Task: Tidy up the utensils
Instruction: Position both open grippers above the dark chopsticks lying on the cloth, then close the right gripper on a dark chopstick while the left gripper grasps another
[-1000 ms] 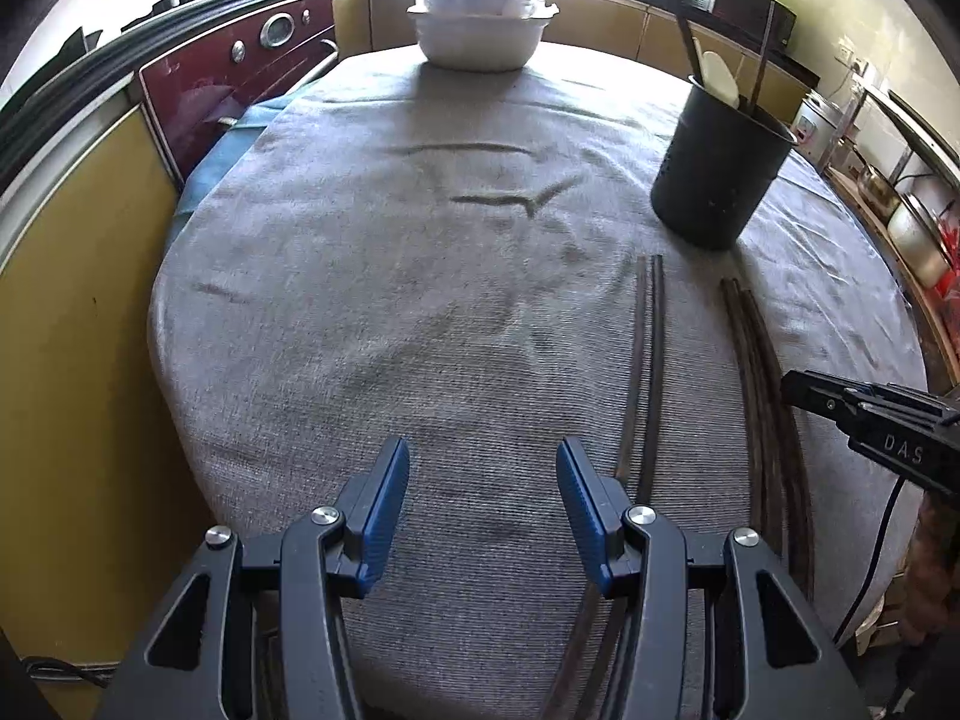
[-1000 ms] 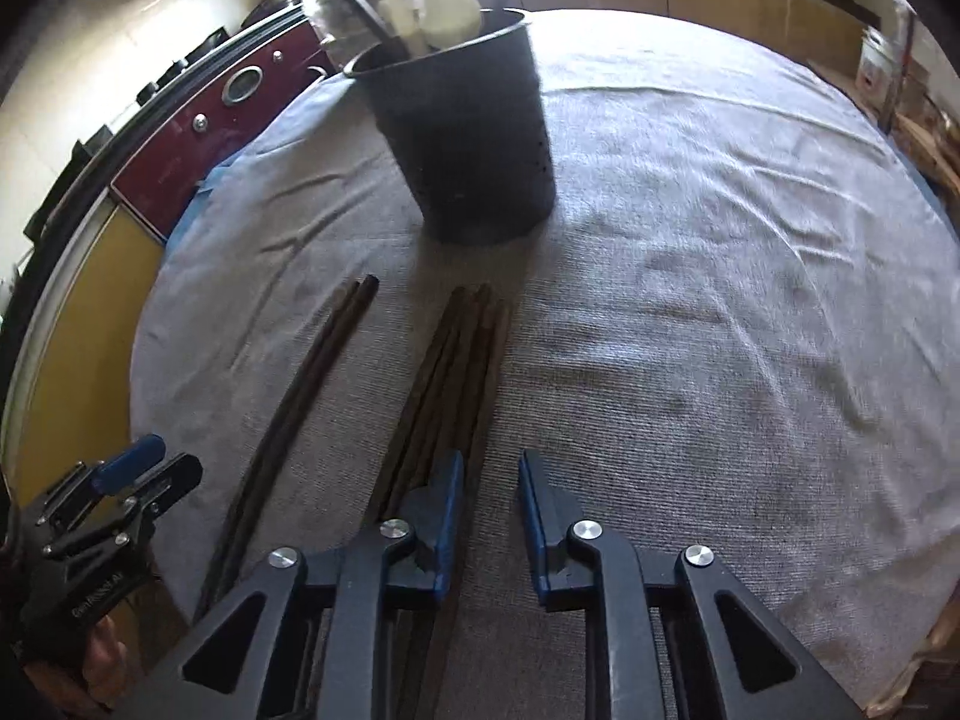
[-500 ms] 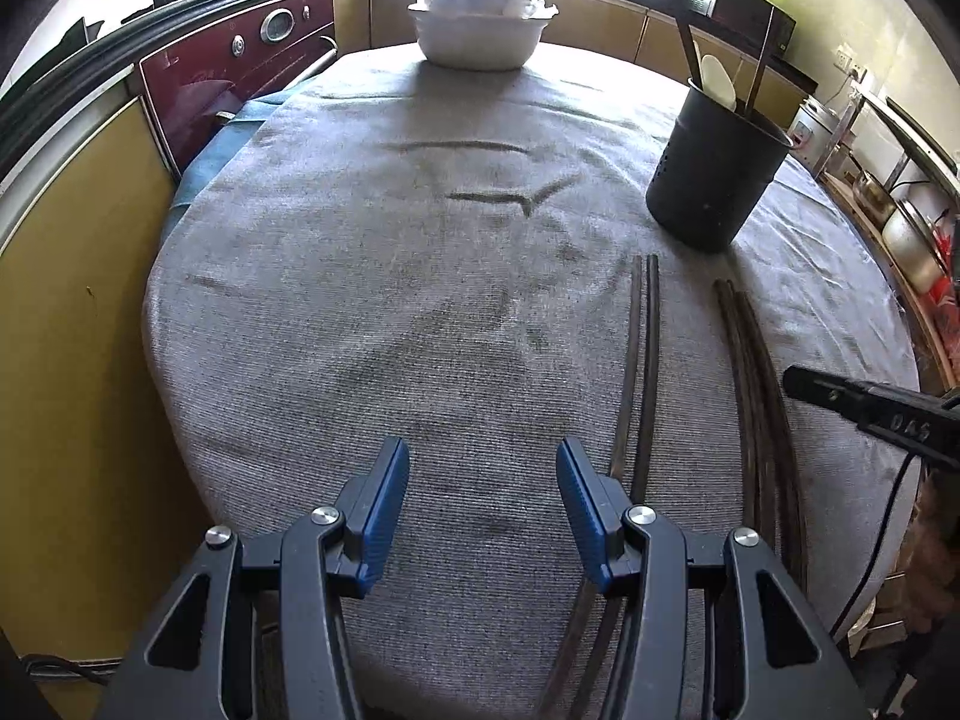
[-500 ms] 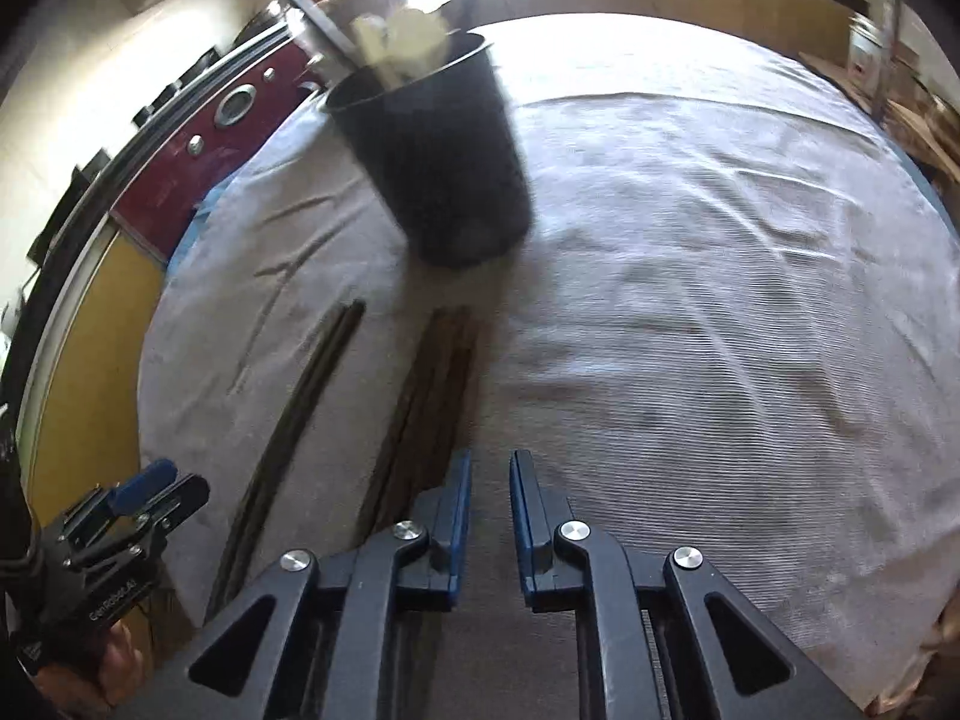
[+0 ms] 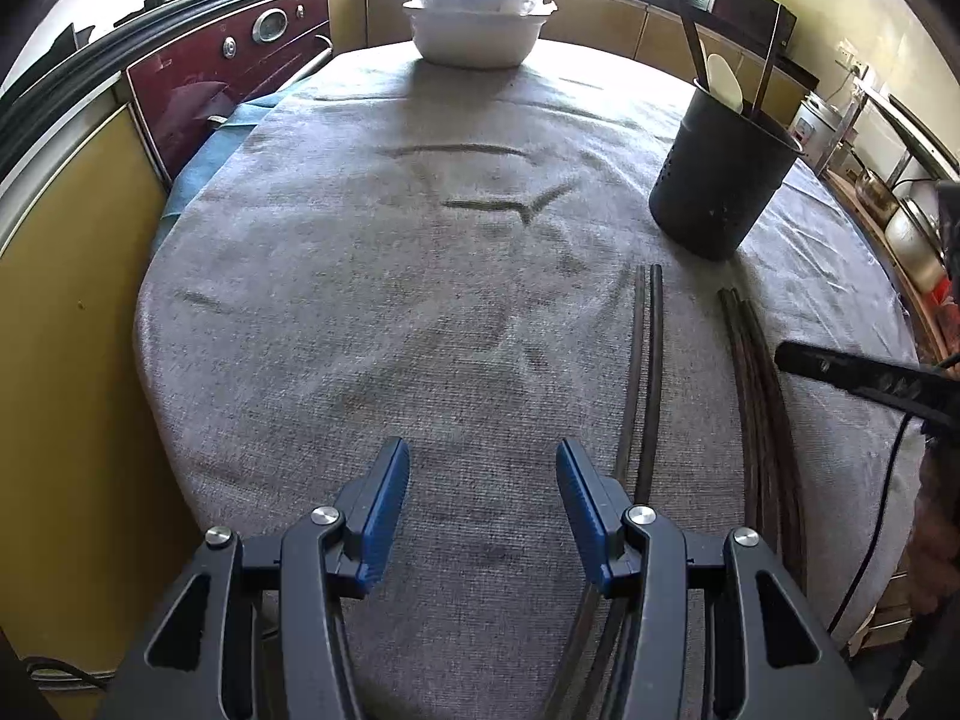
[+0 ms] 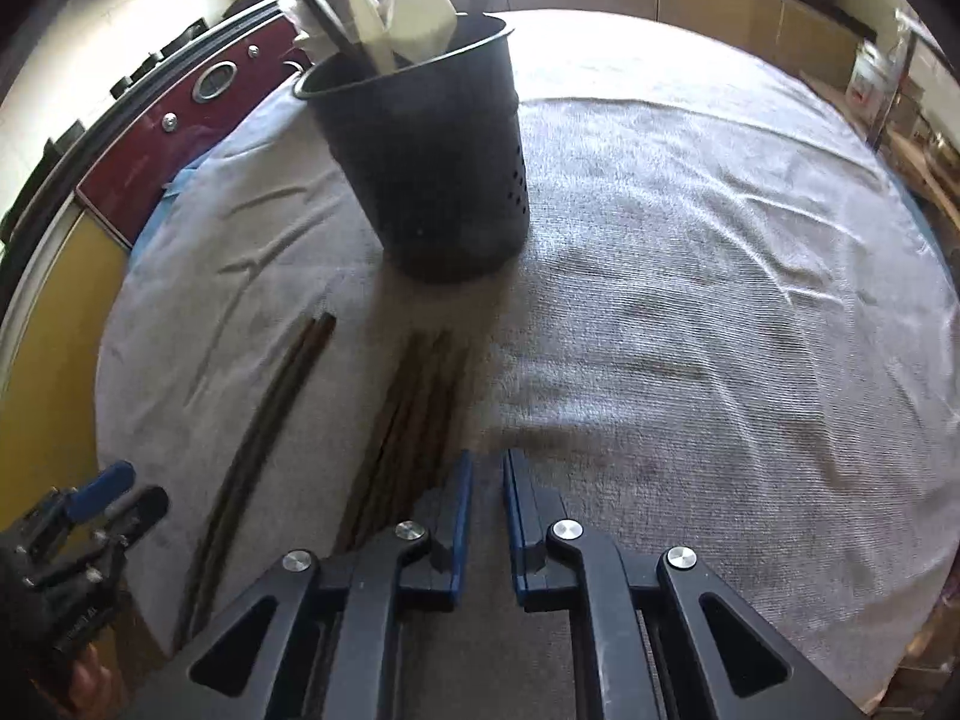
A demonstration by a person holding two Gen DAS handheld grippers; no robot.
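A black perforated utensil holder (image 5: pixel 720 186) (image 6: pixel 432 162) stands on the grey cloth, holding a white spoon and dark utensils. A pair of dark chopsticks (image 5: pixel 648 372) (image 6: pixel 264 432) lies in front of it. A bundle of several brown chopsticks (image 5: pixel 762 408) (image 6: pixel 414 420) lies beside the pair. My left gripper (image 5: pixel 483 480) is open and empty, hovering just left of the pair's near ends. My right gripper (image 6: pixel 487 480) has its jaws nearly closed with a thin gap and holds nothing, just right of the bundle's near ends.
A white bowl stack (image 5: pixel 474 30) stands at the far table edge. A red oven front (image 5: pixel 228 84) and yellow cabinets (image 5: pixel 66 360) lie left of the table. Pots and shelves (image 5: pixel 900 222) stand at the right. The table (image 6: pixel 720 300) is round with a wrinkled grey cloth.
My right gripper's jaws have narrowed and it has shifted slightly right of the bundle. My left gripper has pulled back slightly; its jaws stay open.
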